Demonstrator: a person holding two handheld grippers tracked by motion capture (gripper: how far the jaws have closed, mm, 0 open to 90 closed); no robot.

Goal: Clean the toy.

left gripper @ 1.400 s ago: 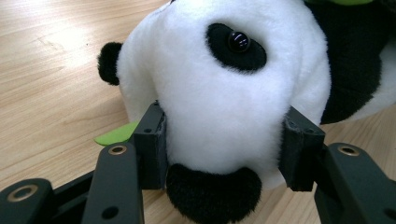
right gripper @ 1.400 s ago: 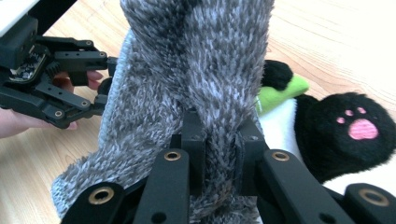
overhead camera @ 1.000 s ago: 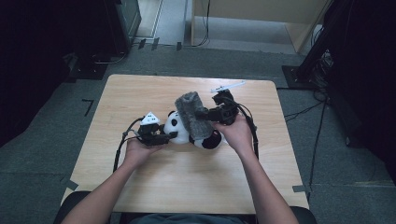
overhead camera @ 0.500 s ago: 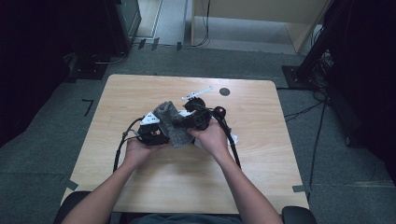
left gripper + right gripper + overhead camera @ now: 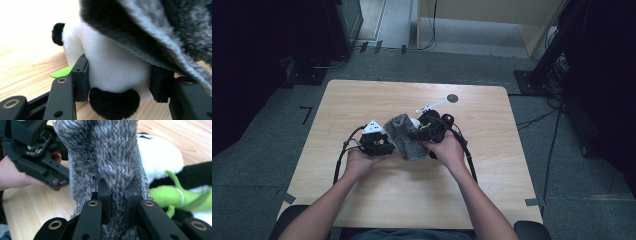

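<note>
Right gripper view: gripper (image 5: 119,195) pinches grey cloth (image 5: 110,152) draped over panda (image 5: 160,155).

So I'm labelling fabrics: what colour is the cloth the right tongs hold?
Mottled grey fuzzy cloth, paler at its edge; clearest in the right gripper view.

A light wooden bench (image 5: 377,200) is standing on grey floor (image 5: 262,165). A plush panda (image 5: 112,67) is resting on the bench near its middle, with black cables (image 5: 341,160) trailing beside it. A small dark disc (image 5: 452,98) and a white strip (image 5: 432,105) are lying toward the far edge.
</note>
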